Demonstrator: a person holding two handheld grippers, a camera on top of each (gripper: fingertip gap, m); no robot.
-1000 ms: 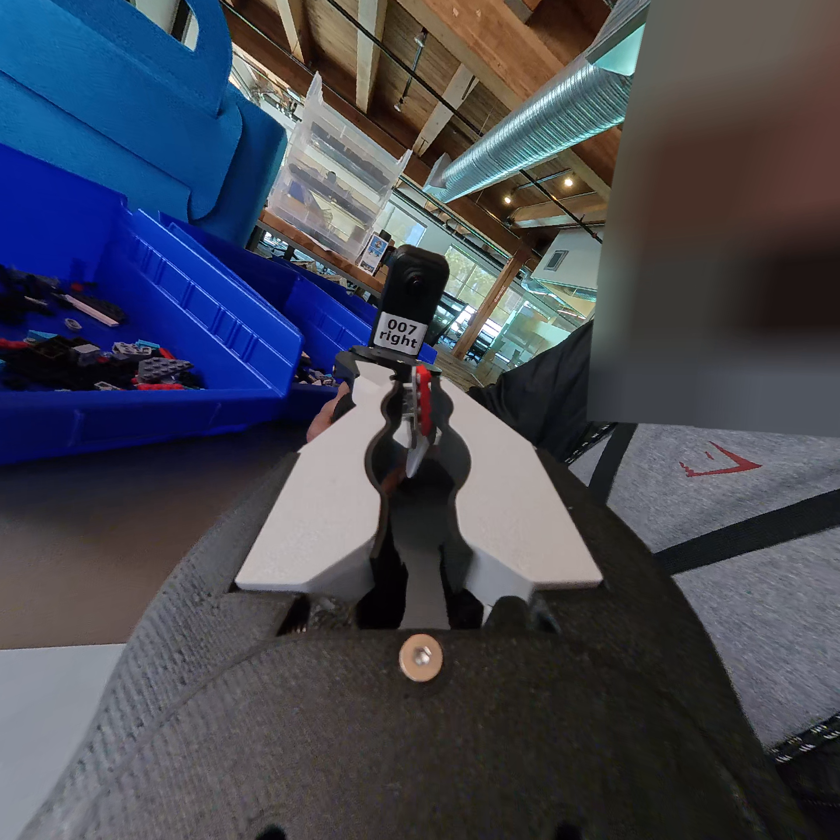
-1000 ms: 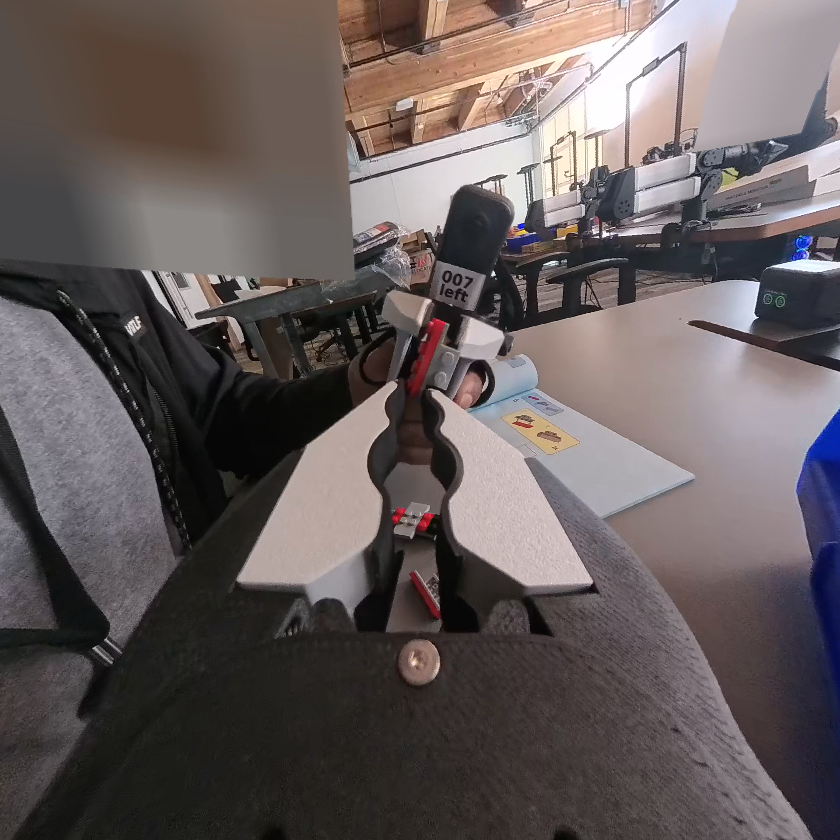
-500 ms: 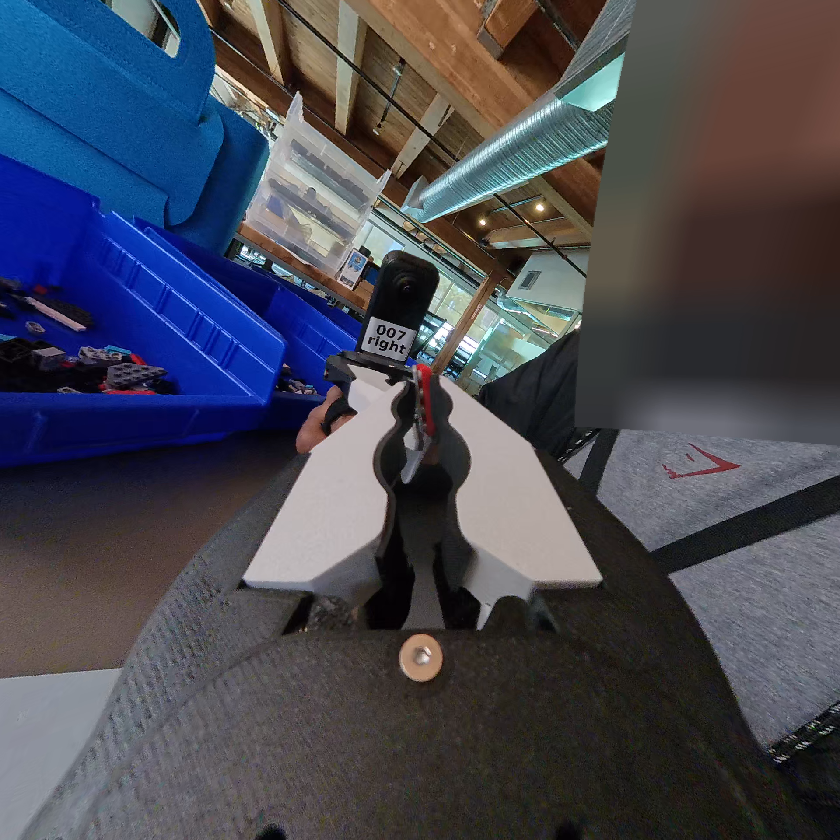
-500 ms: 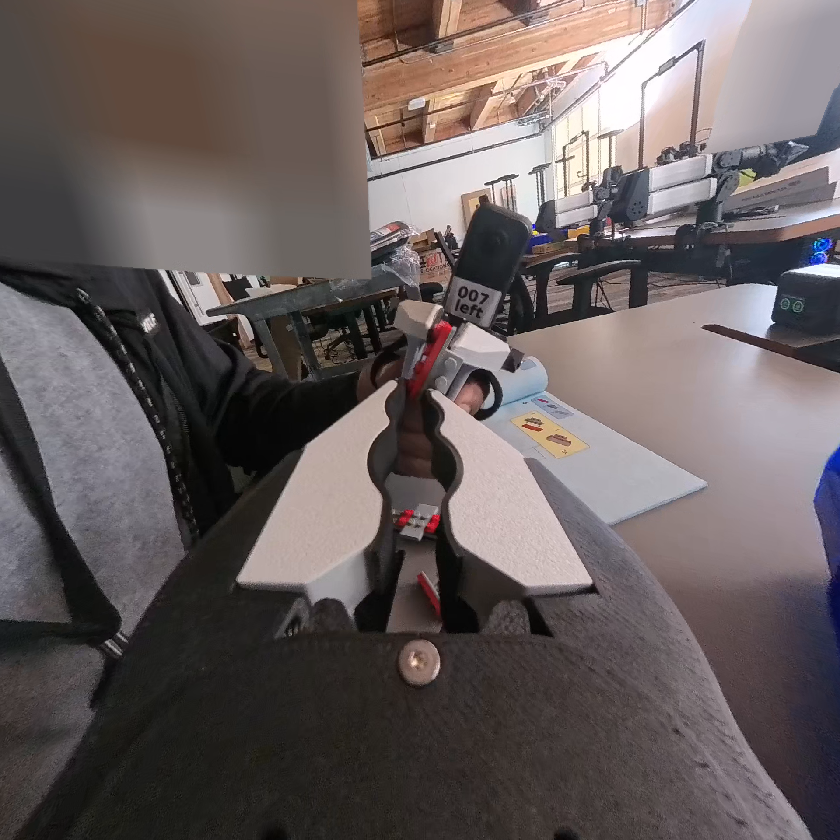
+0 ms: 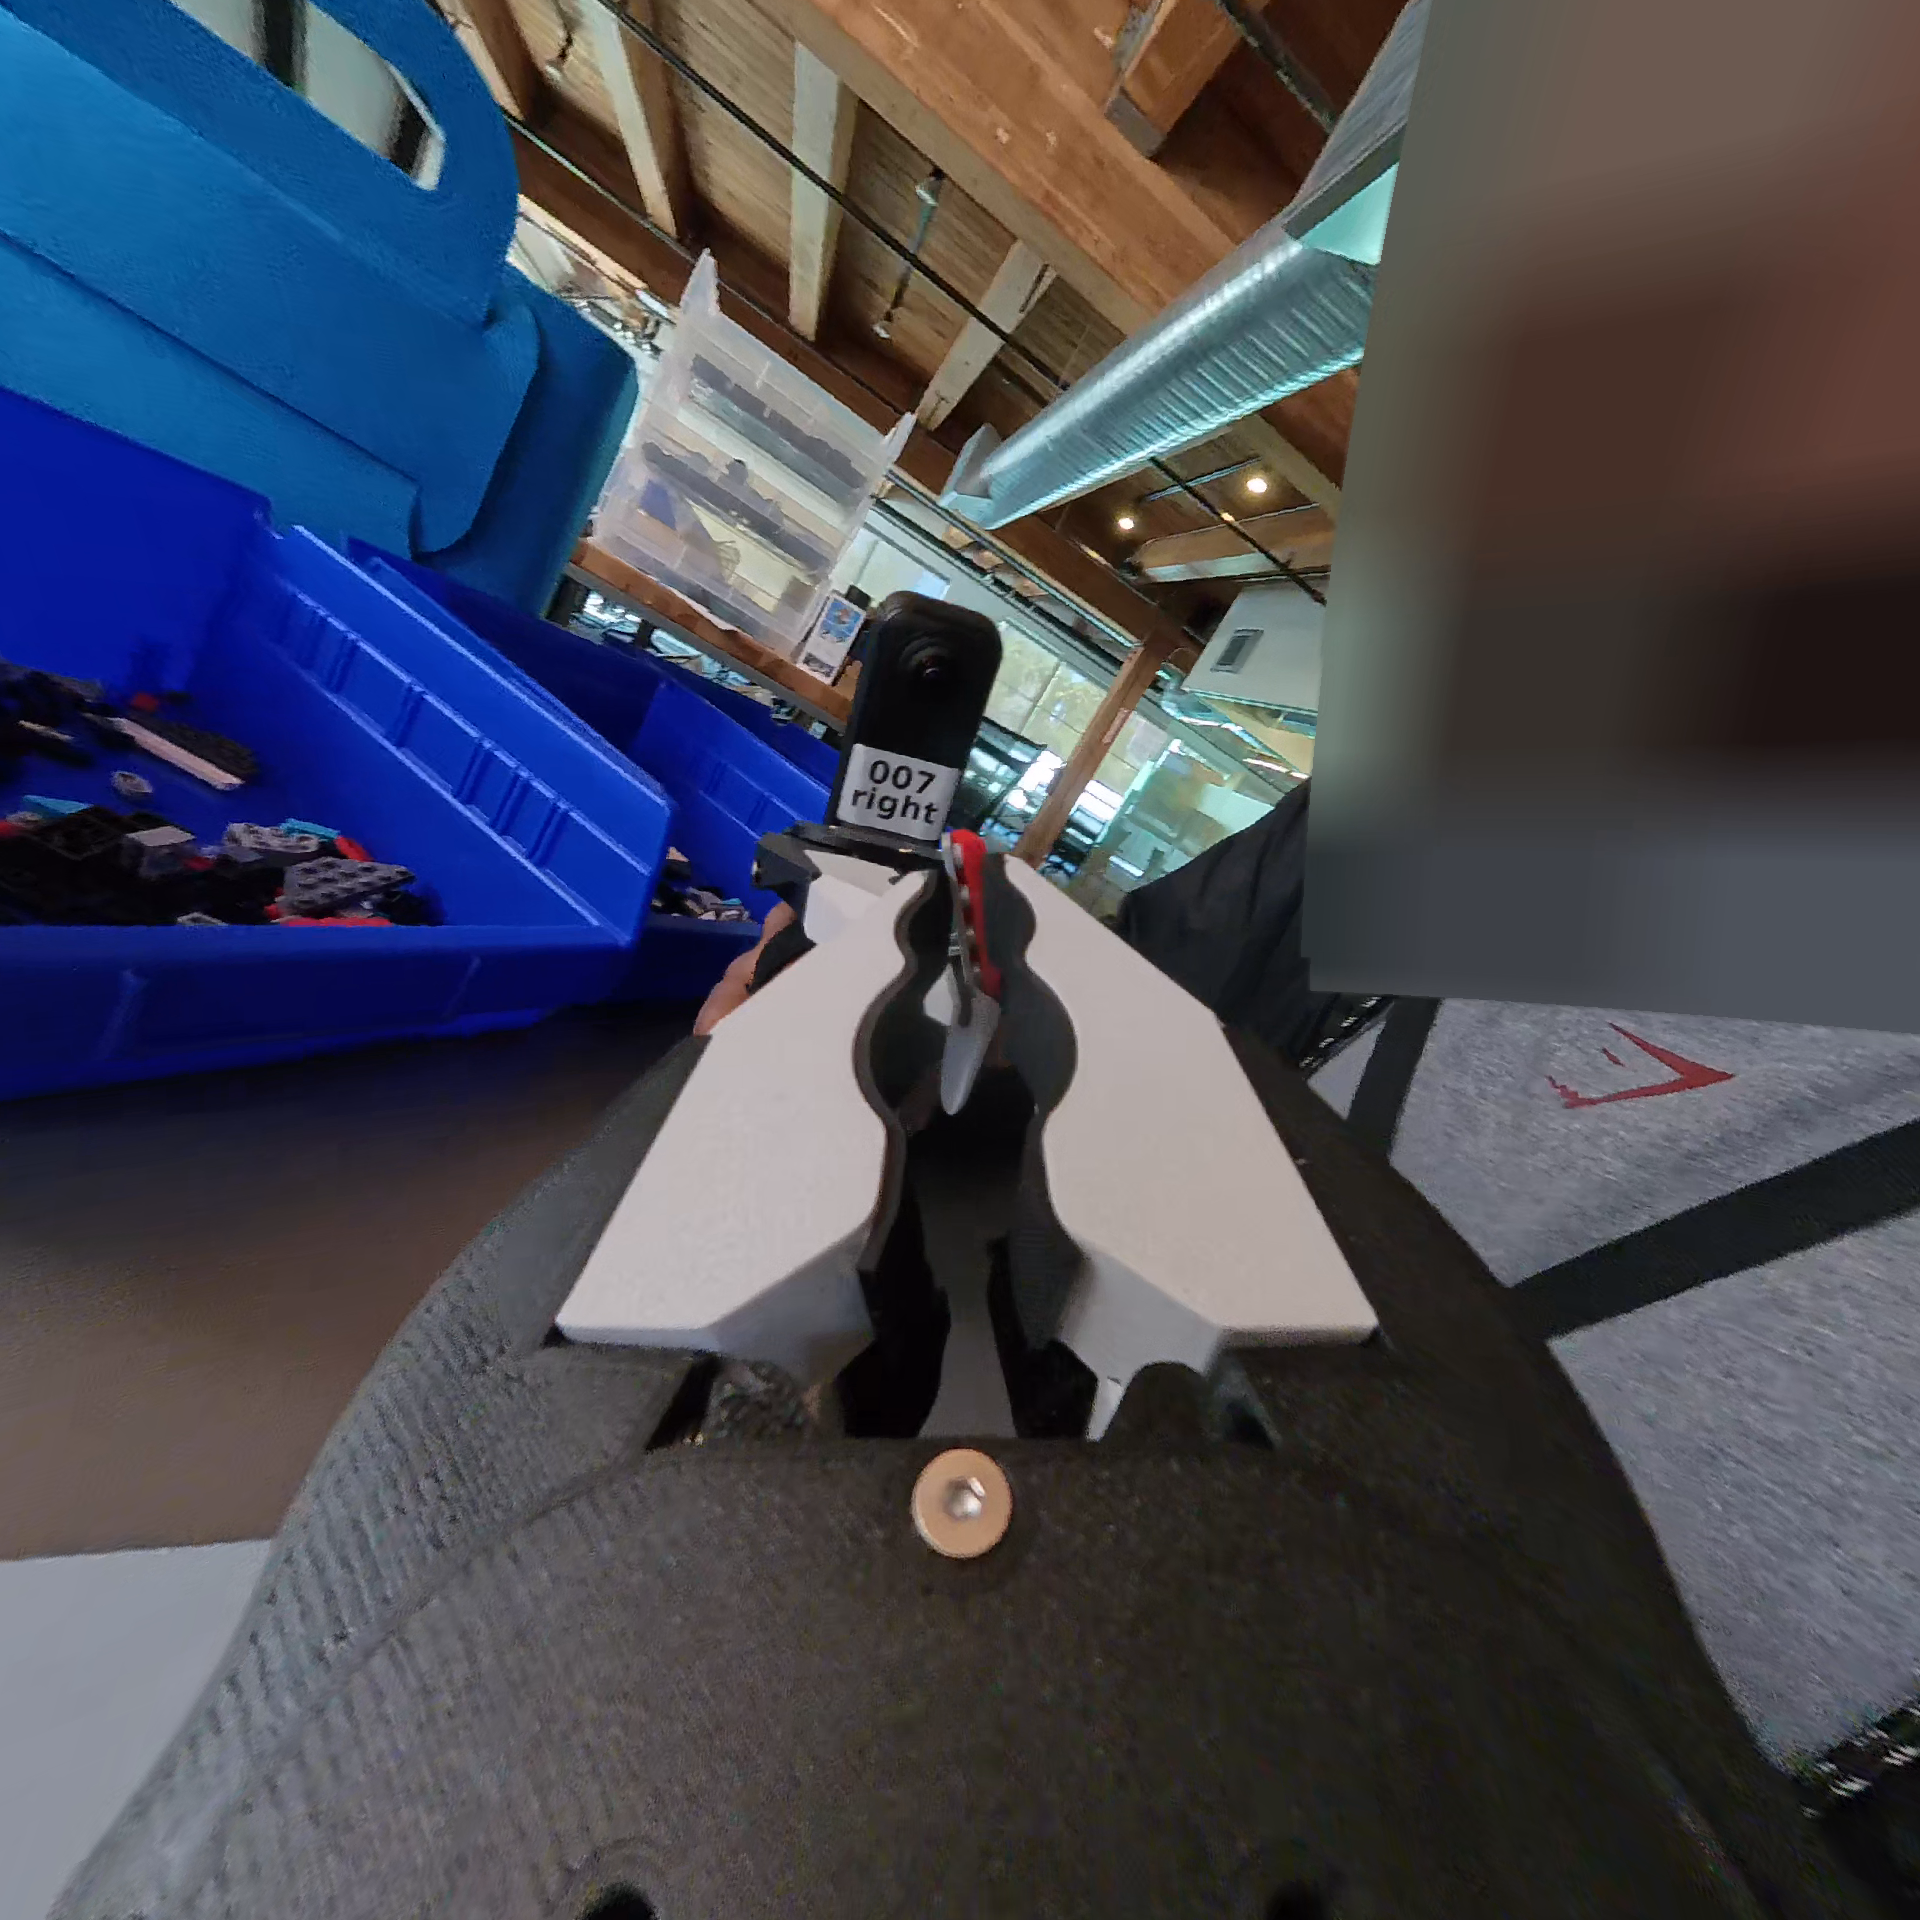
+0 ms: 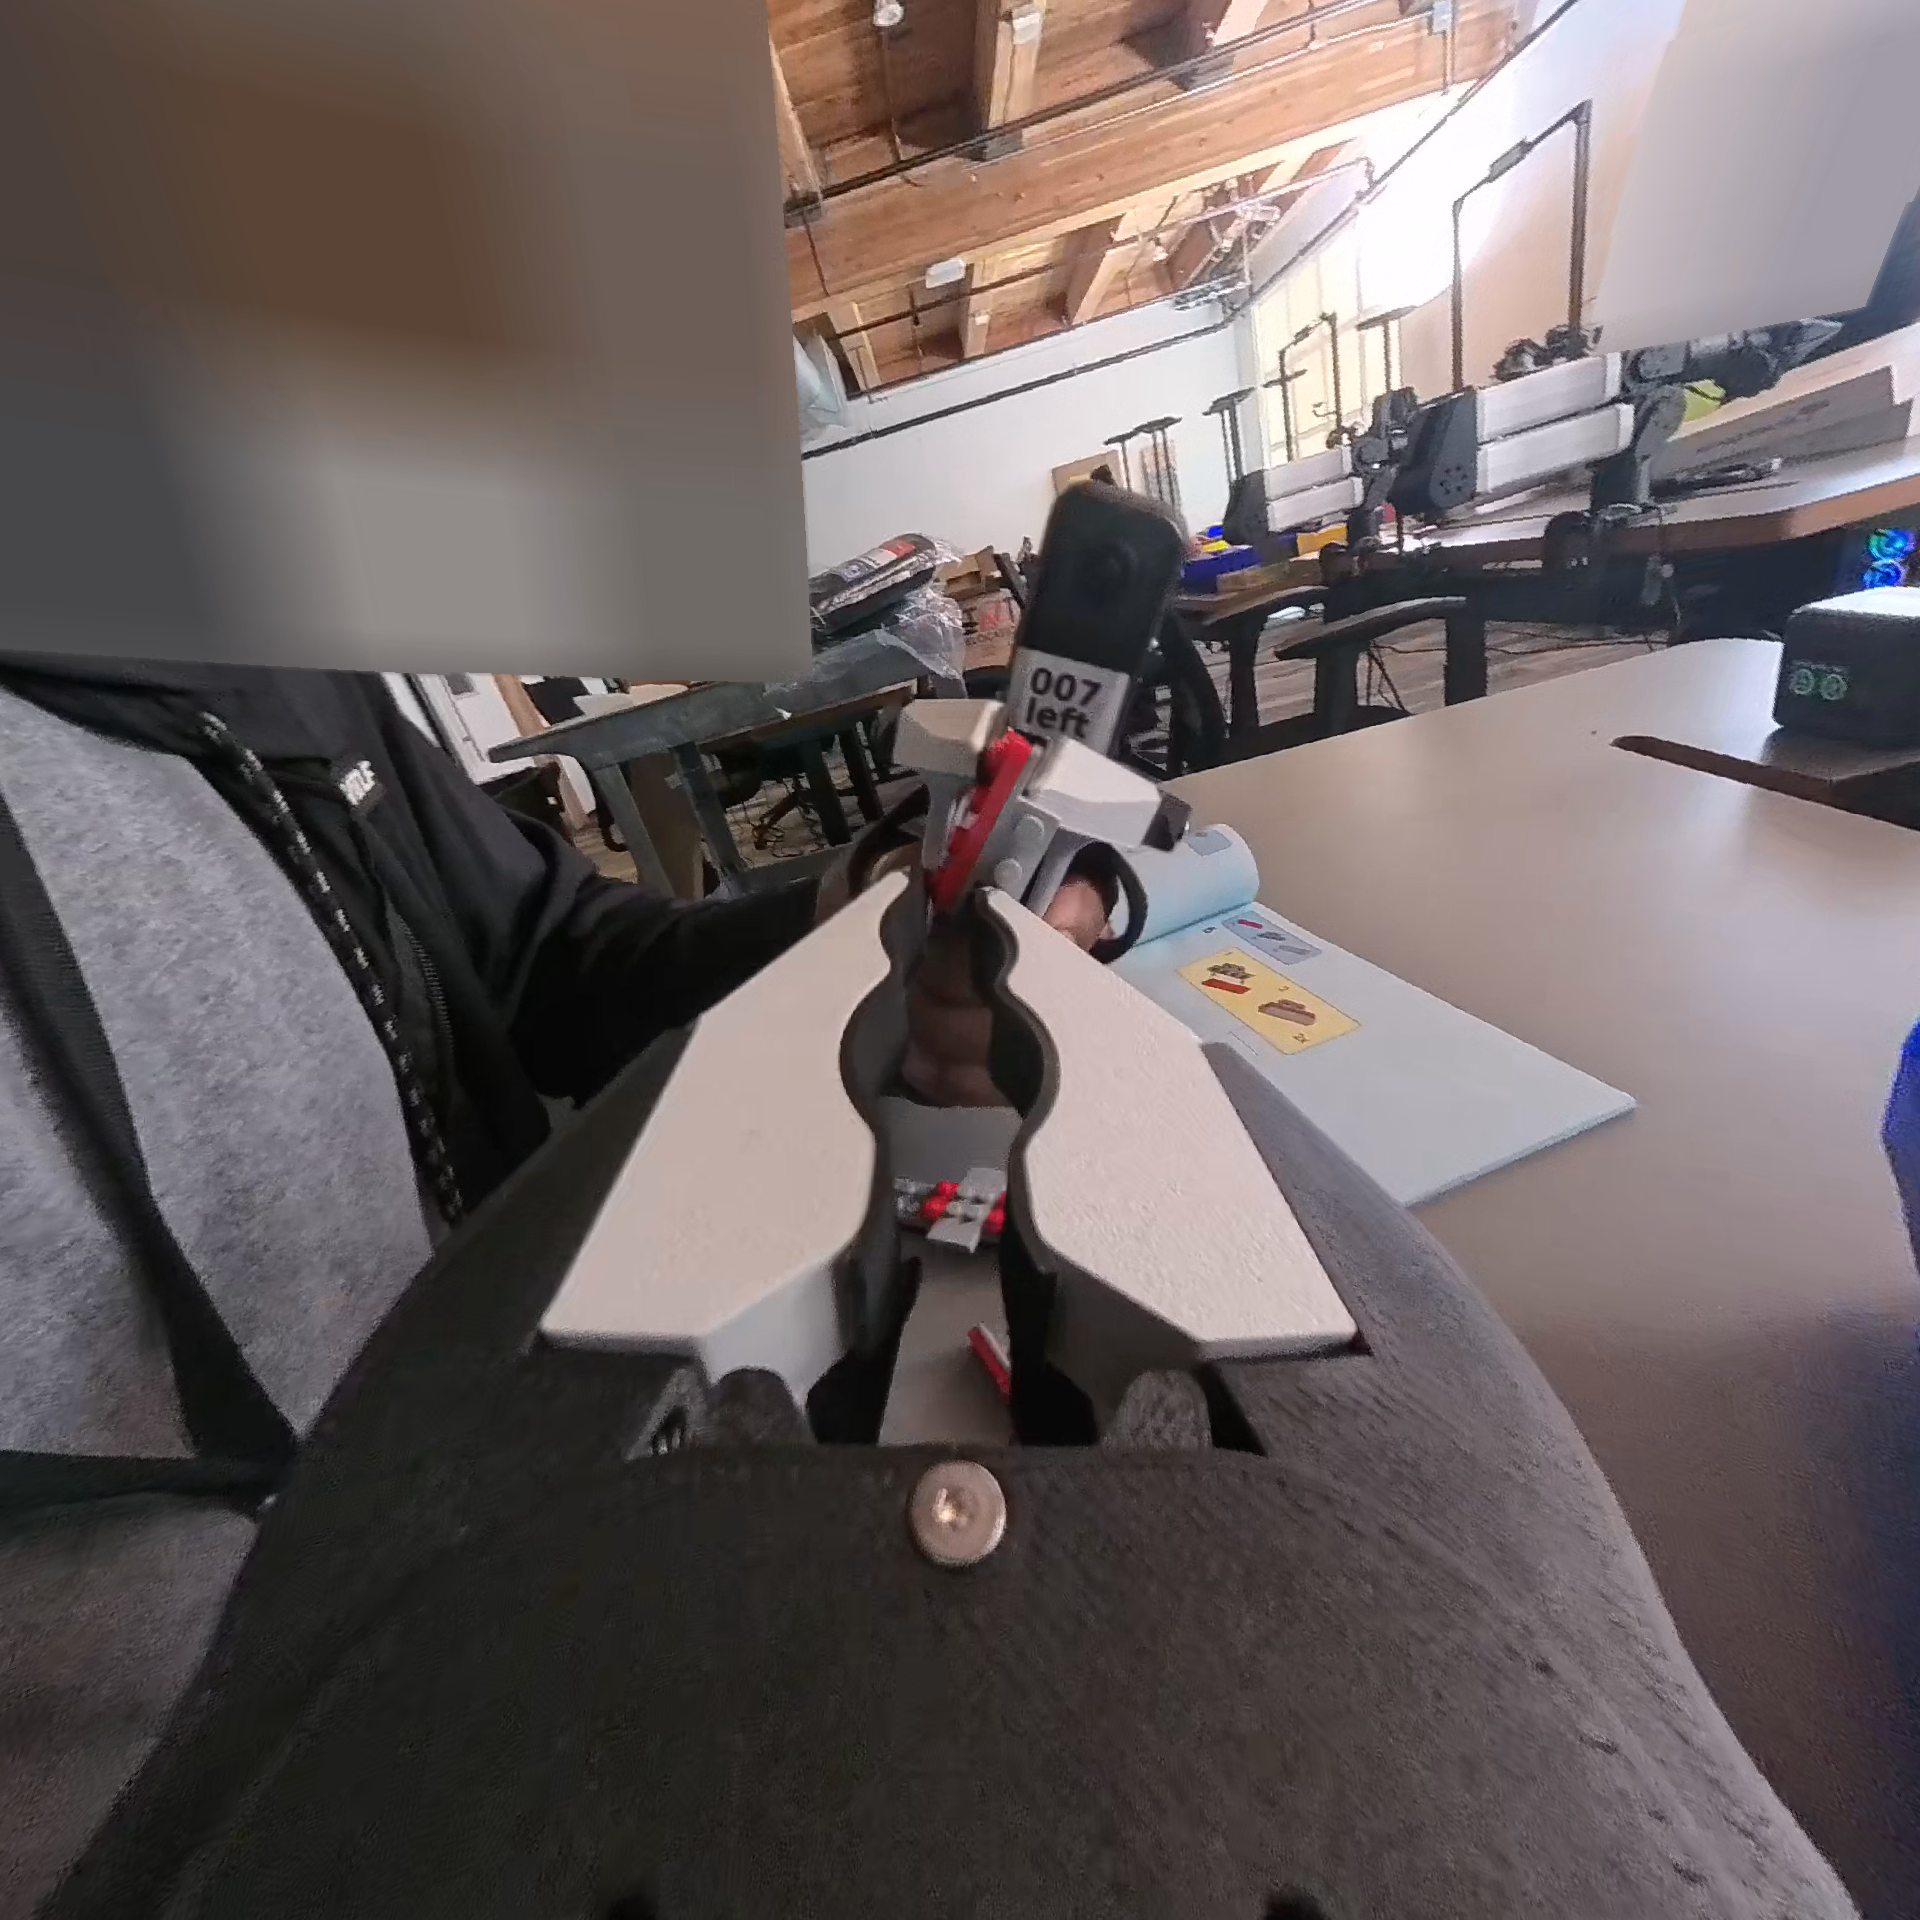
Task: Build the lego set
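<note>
A small lego assembly, a red plate (image 6: pixel 971 831) with a grey piece (image 6: pixel 1023 854) on it, is held in the air between the two grippers, which face each other tip to tip. My left gripper (image 5: pixel 964 894) is shut on it; in the left wrist view the red plate (image 5: pixel 971 904) shows edge-on with a grey wedge (image 5: pixel 961 1044) hanging below it. My right gripper (image 6: pixel 951 902) is shut on the lower end of the red plate. The left gripper (image 6: pixel 1013 764) also shows beyond in the right wrist view. The right gripper (image 5: pixel 831 904) also shows beyond in the left wrist view.
A blue bin (image 5: pixel 312 987) with loose lego pieces (image 5: pixel 208 878) stands to the left, with a second bin (image 5: pixel 717 769) behind it. An open instruction booklet (image 6: pixel 1403 1070), a small red-and-grey lego piece (image 6: pixel 961 1216) and a red piece (image 6: pixel 992 1363) lie on the table. A black box (image 6: pixel 1849 686) stands far right. The person's torso (image 6: pixel 208 1039) is close. Only a small space, under 4 cm, lies between the two pairs of fingers.
Both grippers stay closed on the assembly. The joined pair has shifted and tilted a little; the left gripper leans further to the right in the right wrist view.
</note>
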